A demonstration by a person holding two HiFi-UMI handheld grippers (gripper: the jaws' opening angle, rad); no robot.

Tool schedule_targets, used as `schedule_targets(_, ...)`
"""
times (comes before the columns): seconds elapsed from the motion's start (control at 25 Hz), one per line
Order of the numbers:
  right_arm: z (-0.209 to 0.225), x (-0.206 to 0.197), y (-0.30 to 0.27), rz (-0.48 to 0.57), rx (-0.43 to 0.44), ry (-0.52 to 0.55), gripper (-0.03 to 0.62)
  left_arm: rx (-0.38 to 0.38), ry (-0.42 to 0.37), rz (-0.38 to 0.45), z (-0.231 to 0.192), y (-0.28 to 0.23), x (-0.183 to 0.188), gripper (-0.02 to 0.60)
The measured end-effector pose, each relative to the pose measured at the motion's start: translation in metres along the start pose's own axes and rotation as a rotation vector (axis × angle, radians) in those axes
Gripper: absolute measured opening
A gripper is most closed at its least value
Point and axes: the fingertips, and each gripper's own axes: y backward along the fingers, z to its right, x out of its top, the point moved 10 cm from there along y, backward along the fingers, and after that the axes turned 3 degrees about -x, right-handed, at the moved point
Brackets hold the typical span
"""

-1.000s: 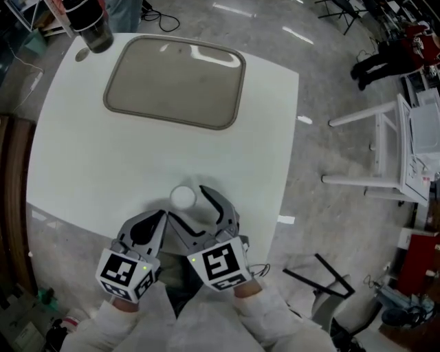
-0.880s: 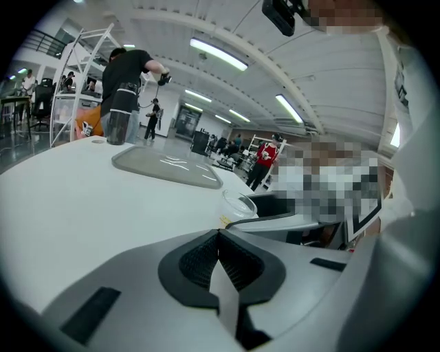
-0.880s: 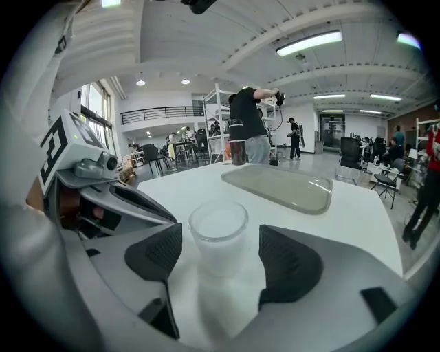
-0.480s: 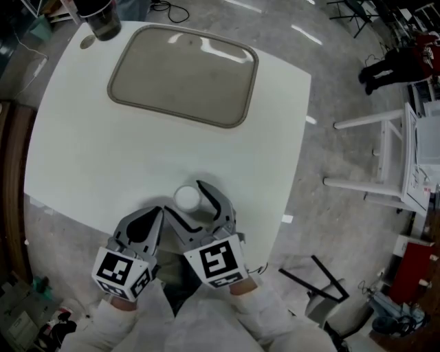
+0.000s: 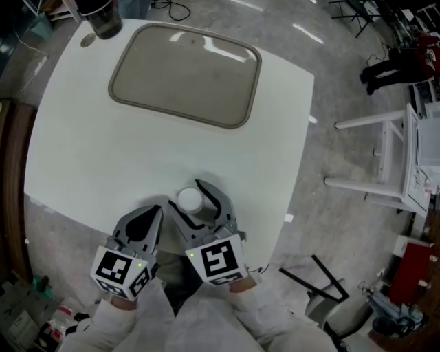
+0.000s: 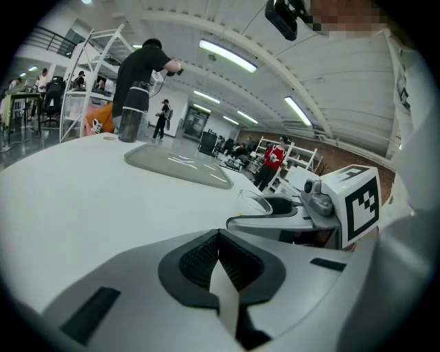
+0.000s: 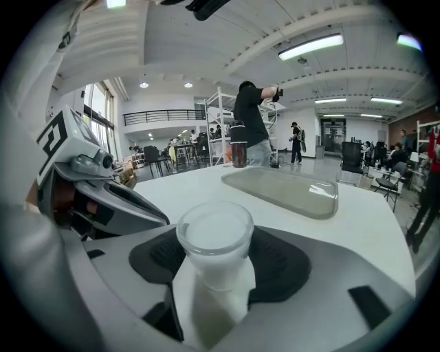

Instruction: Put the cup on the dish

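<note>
**Table** [image 5: 89,137]: white top with rounded corners, filling the left and centre of the head view.

Standing or lying directly on it:
- **Dish** [image 5: 184,75]: shallow, grey-beige, rectangular with rounded corners. It lies flat at upper centre.
- **Cup** [image 5: 189,199]: translucent, whitish, upright. It stands at lower centre near the table's near edge, well apart from the dish.
- **Dark container** [image 5: 103,17]: upright at the upper left corner, cut by the frame's top edge.
- **Small round disc** [image 5: 86,41]: grey and flat, just beside the container.

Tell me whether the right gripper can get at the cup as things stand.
Probably yes: the cup stands upright between the right gripper's jaws, which are closing, and nothing else lies between them. The left gripper is off to the side.
</note>
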Motion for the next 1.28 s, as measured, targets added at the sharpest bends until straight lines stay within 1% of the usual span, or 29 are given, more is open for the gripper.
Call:
schedule_targets(0.04, 0.001, -0.001, 0.0, 0.003, -0.003, 0.004, 0.282, -0.001, 0.0, 0.0, 0.0, 0.0, 0.0, -0.005)
schedule_targets(0.24, 0.0, 0.001, -0.002, 0.005, -0.024, 0.018, 0.273, 0.002, 0.0, -0.001, -0.005, 0.002, 0.001, -0.005)
schedule_targets(0.52, -0.002, 0.001, -0.001, -0.026, -0.031, 0.014, 0.272, -0.017, -0.013, 0.01, -0.006, 0.001, 0.006, -0.005)
schedule_targets(0.72, 0.0, 0.005, 0.002, -0.022, -0.037, -0.003, 0.272, -0.03, -0.024, 0.022, -0.006, 0.001, 0.015, -0.005)
schedule_targets(1.0, 0.006, 0.022, 0.009, 0.005, -0.056, -0.003, 0.272, -0.037, -0.051, 0.045, -0.009, -0.001, 0.031, -0.005)
schedule_targets(1.28, 0.027, 0.05, 0.01, 0.035, -0.066, 0.011, 0.272, -0.058, -0.085, 0.081, -0.01, -0.008, 0.06, -0.005)
